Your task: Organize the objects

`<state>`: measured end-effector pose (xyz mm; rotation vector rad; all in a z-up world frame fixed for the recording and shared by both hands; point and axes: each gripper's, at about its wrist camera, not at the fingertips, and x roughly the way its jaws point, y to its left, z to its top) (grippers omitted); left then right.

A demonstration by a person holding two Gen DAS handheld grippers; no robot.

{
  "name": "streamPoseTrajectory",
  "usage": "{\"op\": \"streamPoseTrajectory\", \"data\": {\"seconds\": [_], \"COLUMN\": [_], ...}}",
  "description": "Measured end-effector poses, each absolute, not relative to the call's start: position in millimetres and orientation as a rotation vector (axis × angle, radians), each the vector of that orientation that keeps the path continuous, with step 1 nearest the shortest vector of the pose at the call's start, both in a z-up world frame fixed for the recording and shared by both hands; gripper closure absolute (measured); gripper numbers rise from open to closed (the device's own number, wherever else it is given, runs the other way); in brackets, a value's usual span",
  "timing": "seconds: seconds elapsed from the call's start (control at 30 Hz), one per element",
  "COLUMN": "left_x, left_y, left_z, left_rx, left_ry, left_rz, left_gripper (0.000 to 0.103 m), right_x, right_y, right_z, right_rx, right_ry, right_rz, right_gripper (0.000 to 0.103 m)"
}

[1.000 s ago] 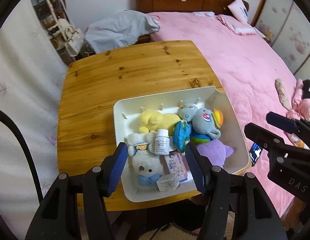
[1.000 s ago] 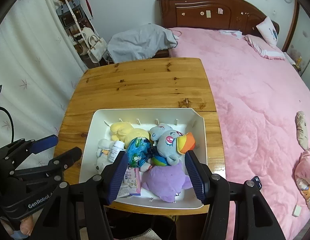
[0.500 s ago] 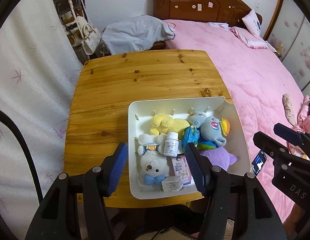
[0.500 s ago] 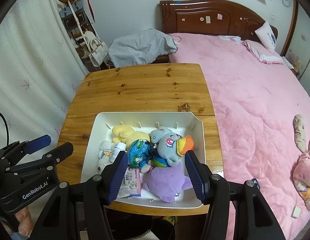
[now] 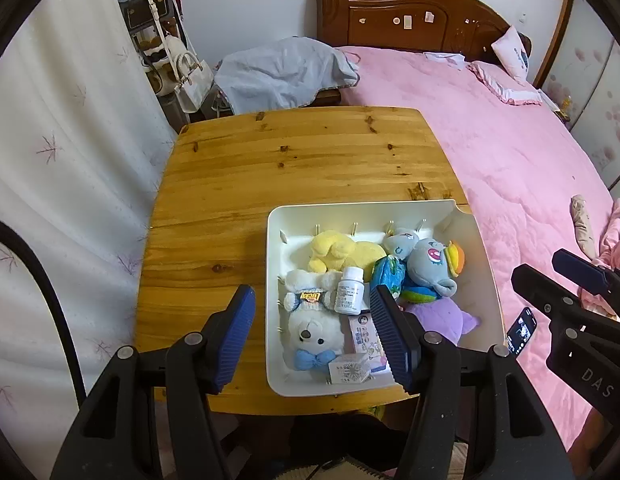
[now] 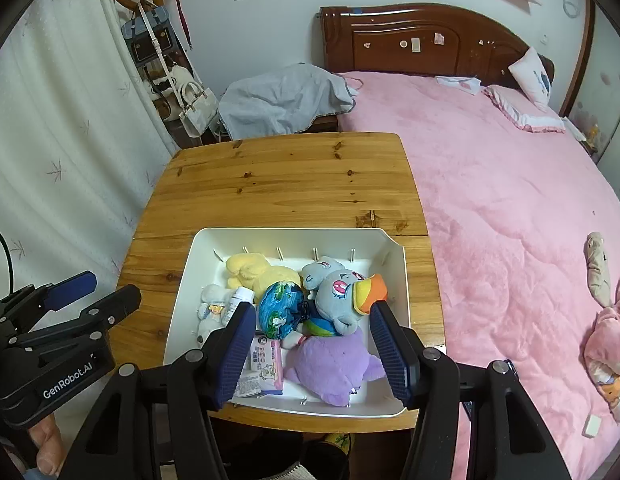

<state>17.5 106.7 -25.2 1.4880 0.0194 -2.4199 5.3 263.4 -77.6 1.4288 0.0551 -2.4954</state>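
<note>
A white tray [image 5: 483, 256] [image 6: 182, 280] sits at the near right of a wooden table [image 5: 294, 160] [image 6: 286, 180]. It holds a yellow plush [image 5: 341, 254], a white bear [image 5: 313, 332], a white pill bottle [image 5: 349, 290], a grey pony plush [image 6: 341, 300], a purple plush [image 6: 329, 364], a blue-green ball [image 6: 280, 310] and small boxes [image 5: 349, 368]. My left gripper [image 5: 311, 338] is open and empty above the tray's near left. My right gripper [image 6: 311, 350] is open and empty above the tray's near edge.
A pink bed [image 6: 489, 200] lies along the table's right side, with a grey garment [image 6: 286, 100] at its corner. Bags [image 6: 190, 100] hang on a rack at the back left. A white curtain [image 5: 70, 160] borders the left. Pink plush toys [image 6: 605, 344] lie on the bed.
Both grippers have pulled back and up, so the tray and table look smaller and farther away. Both stay open and empty. The objects in the tray have not moved.
</note>
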Motion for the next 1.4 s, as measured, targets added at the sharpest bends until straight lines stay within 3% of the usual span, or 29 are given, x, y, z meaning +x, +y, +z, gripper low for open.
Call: {"op": "streamPoseTrajectory", "data": {"seconds": [1.4], "left_x": [21.4], "left_y": [99.1], "left_z": [-22.1], "left_rx": [1.459], "left_ry": [0.021], "left_rz": [-2.422], "left_gripper": [0.039], "right_x": [6.7], "right_y": [253.1], "right_z": [-75.9], "right_rx": [1.421], "right_ry": [0.059], "right_rz": [-2.489], "right_gripper": [0.043]}}
